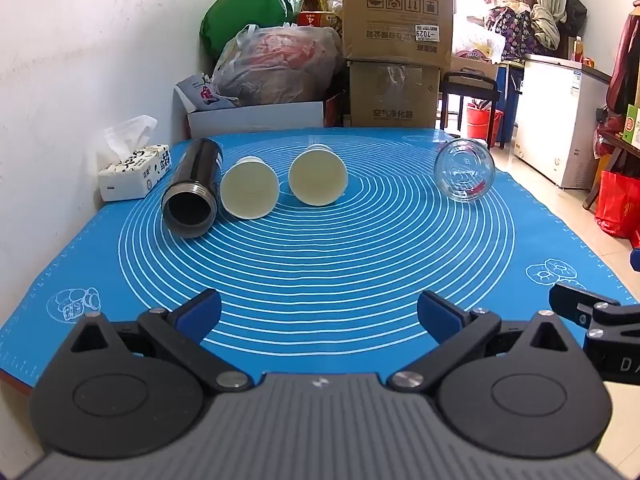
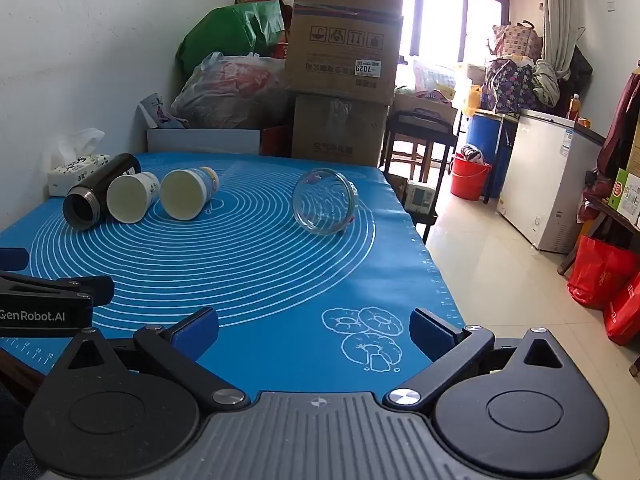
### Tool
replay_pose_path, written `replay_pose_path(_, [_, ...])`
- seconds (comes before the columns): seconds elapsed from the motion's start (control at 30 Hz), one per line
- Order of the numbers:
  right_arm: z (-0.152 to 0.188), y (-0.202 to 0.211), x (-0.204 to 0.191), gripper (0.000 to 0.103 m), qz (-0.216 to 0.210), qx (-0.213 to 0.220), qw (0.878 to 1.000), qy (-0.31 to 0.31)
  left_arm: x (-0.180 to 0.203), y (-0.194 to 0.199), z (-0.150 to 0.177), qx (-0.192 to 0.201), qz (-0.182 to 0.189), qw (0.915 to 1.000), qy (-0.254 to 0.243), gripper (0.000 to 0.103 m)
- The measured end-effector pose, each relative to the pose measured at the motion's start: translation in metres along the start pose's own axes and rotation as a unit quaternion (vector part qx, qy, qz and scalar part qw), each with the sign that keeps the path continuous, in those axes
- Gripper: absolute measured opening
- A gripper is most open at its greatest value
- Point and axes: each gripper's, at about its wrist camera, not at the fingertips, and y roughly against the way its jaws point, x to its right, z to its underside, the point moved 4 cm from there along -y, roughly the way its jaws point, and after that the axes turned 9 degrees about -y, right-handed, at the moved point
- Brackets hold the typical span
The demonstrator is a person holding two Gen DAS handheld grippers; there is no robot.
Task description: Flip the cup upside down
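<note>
Blue mat [image 1: 320, 272] with white rings covers the table; four vessels lie on their sides on it, mouths toward the claws. Ahead and left of the left claw [image 1: 319, 316]: black flask [image 1: 192, 188], touching or just beside the first paper cup [image 1: 250, 188]. Second paper cup [image 1: 318, 176] sits straight ahead, near the first but apart. Glass cup [image 1: 464, 174] is ahead and to the right, well apart from the paper cups. Tissue box [image 1: 134, 172] sits far left against the wall, beside the flask's far end. Behind the table: stacked cardboard boxes [image 1: 398, 12], bagged clutter, a red bucket [image 1: 482, 122], a white freezer [image 1: 560, 120] off right.

Nothing lies on the mat between either claw and the cups (only bare mat).

Left claw: blue pads spread wide, holding nothing, touching nothing. Right claw [image 2: 314, 332]: also spread wide and empty, above the near mat edge by the doughnut drawings. From the right claw the glass cup [image 2: 324, 208] is straight ahead, the paper cups [image 2: 188, 194] [image 2: 130, 198] and flask [image 2: 98, 196] ahead-left. Each claw's edge shows in the other's view, side by side.

Count: two paper cups, one glass cup, one flask, one tissue box, two claws.
</note>
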Motion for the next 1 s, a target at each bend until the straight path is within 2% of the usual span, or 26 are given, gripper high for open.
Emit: replay_pose_path(1.0, [-0.0017, -0.0046, 0.0008, 0.103, 0.005, 0.0, 1.0, 0.003, 0.0047, -0.0013, 0.0003, 0.001, 0.003, 0.9999, -0.01, 0.103])
